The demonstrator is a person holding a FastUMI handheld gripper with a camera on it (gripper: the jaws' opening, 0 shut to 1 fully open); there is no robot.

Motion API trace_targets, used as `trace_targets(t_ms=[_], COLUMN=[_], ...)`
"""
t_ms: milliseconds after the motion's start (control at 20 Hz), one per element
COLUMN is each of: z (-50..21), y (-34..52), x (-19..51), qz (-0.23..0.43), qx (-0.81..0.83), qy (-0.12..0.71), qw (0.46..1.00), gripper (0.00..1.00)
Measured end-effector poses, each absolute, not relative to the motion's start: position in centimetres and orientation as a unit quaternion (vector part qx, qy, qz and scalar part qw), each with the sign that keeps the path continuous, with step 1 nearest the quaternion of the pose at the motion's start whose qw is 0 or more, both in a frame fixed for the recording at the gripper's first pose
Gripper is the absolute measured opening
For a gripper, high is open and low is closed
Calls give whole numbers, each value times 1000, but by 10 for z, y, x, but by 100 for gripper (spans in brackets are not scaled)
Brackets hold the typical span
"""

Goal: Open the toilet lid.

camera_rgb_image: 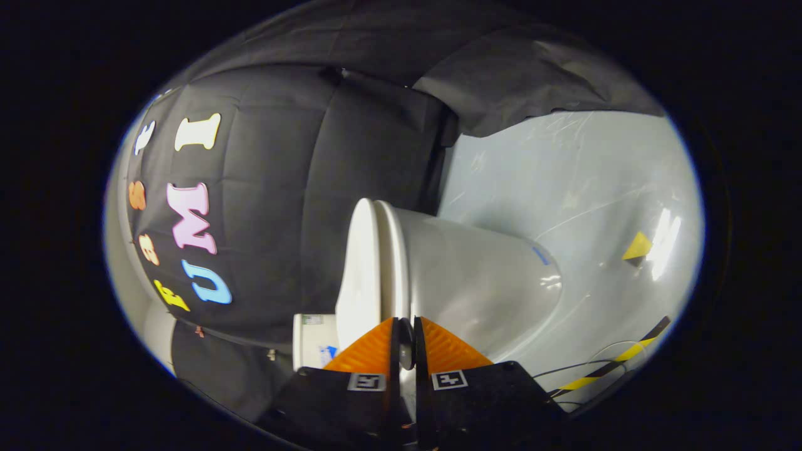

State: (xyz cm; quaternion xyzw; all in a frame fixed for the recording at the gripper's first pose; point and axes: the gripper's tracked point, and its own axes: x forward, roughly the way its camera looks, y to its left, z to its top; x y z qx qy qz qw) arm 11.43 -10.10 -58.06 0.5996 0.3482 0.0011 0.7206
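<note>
currently the gripper [406, 341] has its two fingers drawn almost together, with only a thin slot between the tips; they appear to pinch the front edge of the toilet lid [358, 275], though contact on both sides cannot be confirmed. the view is rolled sideways, so the lid and the seat [391, 263] run as a long edge straight ahead from the tips, lid still down against the seat. the toilet bowl [482, 282] lies on the seat's far side, resting on the pale floor [564, 175]. a striped cable [617, 363] crosses the floor beside the bowl, clear of the lid's swing. judged: lift not yet begun.
</note>
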Motion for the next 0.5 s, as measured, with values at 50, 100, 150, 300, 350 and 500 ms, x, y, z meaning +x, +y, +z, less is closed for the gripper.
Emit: trace_targets(t_ms=[50,100,150,300,350,500], z=[-585,-586,-585,-571,-559,-520], y=[-104,-103,-100,-100,-101,-92], x=[136,137,138,142,143,147], qz=[7,3,-3,-23,-23,-15], qx=[598,586,571,524,517,512], qy=[348,352,361,370,367,355], qw=[722,730,738,767,773,782], gripper=[5,5,5,5,5,5])
